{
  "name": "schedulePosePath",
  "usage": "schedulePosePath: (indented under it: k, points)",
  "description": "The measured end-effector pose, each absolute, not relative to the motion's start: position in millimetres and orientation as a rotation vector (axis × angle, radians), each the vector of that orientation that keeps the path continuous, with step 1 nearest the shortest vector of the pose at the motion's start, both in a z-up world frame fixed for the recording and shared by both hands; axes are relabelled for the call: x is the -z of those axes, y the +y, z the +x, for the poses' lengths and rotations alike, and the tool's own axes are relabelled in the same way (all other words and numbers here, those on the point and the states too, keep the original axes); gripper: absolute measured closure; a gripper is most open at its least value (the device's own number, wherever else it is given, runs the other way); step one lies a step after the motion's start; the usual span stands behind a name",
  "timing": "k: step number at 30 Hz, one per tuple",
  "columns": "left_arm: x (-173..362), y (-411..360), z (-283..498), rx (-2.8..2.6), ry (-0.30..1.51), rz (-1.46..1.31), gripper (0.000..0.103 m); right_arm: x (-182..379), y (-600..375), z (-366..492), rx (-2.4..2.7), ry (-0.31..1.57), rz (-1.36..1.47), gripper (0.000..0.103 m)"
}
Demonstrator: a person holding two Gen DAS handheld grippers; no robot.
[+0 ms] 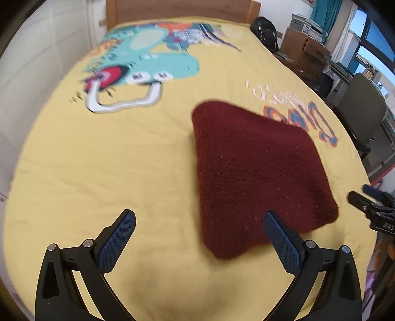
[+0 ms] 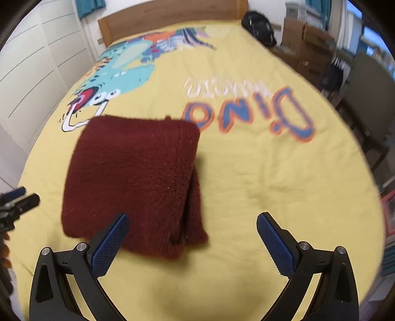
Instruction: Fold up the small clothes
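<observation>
A dark red fuzzy garment (image 1: 254, 172) lies folded into a thick square on the yellow bedspread (image 1: 123, 160). My left gripper (image 1: 200, 237) hovers open at the garment's near-left corner, holding nothing. In the right wrist view the same garment (image 2: 133, 177) shows stacked layers along its right edge. My right gripper (image 2: 192, 237) is open above the garment's near-right corner, with nothing between its blue pads. Each gripper shows at the edge of the other's view: the right gripper (image 1: 370, 210) and the left gripper (image 2: 17, 202).
The bedspread carries a teal dinosaur print (image 1: 153, 59) and blue-orange lettering (image 2: 249, 113). A wooden headboard (image 1: 182, 10) stands at the far end. Cardboard boxes (image 1: 303, 51), a black bag (image 1: 266, 29) and a grey chair (image 1: 360, 111) stand to the right of the bed.
</observation>
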State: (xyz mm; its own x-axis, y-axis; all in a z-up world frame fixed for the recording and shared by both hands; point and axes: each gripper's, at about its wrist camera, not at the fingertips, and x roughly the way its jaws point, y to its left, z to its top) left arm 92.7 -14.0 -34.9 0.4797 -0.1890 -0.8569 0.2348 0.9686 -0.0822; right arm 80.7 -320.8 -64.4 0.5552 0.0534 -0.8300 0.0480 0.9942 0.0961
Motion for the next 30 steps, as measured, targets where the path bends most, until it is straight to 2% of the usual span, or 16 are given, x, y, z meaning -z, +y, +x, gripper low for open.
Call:
schedulePosePath:
  k: [5,10,18,30]
  points:
    - [-5.8,2.4,56.4,0.167,0.995,0.054,0.001,25.2,-322.3,36.5,0.042,0.932,0.075,0.001]
    - [-18.3,20.6,26.3,0.108,0.98,0.067,0.001,4.6,-329.6,-2.4,0.067,0.908,0.08,0.001]
    - [-11.9,23.7,3.2,0.086,0.993,0.147,0.001,0.4,-339.9,-38.0,0.094,0.921,0.078,0.001]
    - [-7.0,18.8,1.8,0.109,1.007,0.158,0.001,-4.5,-336.7,-42.0,0.083,0.922,0.058,0.001]
